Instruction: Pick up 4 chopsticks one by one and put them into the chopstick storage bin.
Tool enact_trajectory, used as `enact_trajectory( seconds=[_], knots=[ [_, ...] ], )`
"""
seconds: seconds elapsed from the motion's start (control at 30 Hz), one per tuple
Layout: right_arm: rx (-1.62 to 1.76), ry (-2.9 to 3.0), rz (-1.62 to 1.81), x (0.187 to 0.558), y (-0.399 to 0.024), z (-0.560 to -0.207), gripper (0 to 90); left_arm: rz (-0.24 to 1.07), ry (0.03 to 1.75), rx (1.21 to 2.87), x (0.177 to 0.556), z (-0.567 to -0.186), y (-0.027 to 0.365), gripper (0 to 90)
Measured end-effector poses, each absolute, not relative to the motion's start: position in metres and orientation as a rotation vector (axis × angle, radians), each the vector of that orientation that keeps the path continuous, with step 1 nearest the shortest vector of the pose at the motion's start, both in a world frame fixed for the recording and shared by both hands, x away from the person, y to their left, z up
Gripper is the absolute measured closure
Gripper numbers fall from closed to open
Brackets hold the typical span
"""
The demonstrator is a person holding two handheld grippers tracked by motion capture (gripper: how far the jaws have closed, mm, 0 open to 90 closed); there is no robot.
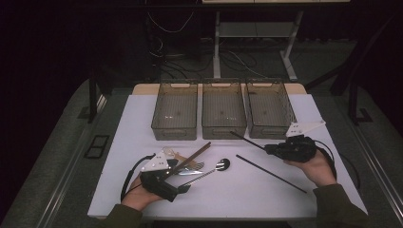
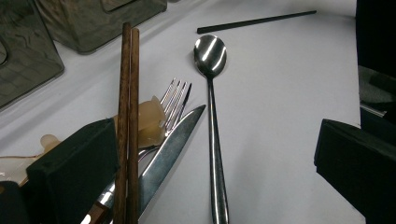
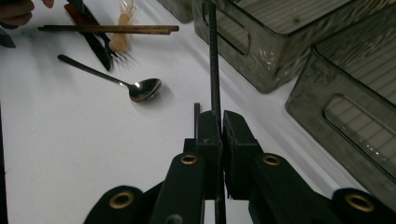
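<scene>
Right gripper view: right tongs [image 3: 219, 122] pinch a thin black chopstick [image 3: 214, 56]; left tongs [image 2: 215, 154] gape wide.

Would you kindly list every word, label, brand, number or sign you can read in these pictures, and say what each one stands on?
None: no readable text stands on anything here.
The three bins, the spoon, the knife, the fork, the brown chopsticks and the black chopstick clamped in the right gripper carry no print.
The left gripper shows plain black pads.
</scene>
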State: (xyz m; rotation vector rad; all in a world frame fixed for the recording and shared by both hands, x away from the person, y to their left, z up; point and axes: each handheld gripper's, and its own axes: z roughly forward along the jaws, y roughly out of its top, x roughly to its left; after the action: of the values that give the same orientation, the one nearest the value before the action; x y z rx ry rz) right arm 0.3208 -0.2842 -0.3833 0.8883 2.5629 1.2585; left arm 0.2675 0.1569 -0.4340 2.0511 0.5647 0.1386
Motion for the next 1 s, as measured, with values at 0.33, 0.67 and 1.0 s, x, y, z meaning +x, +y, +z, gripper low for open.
enact_trajectory(
  seconds=[0.33, 0.67, 1.0],
  knots=[
    [0.890, 2.546, 1.264, 0.329, -0.265, -0.376, 86.2, 0.137, 0.563, 2.047, 0.267, -0.434, 0.155, 0.0],
    [0.908, 2.538, 1.246, 0.340, -0.242, -0.369, 86.2, 0.139, 0.568, 2.047, 0.266, -0.434, 0.155, 0.0],
    [0.914, 2.522, 1.267, 0.355, -0.222, -0.360, 86.2, 0.144, 0.562, 2.046, 0.266, -0.434, 0.154, 0.0]
  ],
)
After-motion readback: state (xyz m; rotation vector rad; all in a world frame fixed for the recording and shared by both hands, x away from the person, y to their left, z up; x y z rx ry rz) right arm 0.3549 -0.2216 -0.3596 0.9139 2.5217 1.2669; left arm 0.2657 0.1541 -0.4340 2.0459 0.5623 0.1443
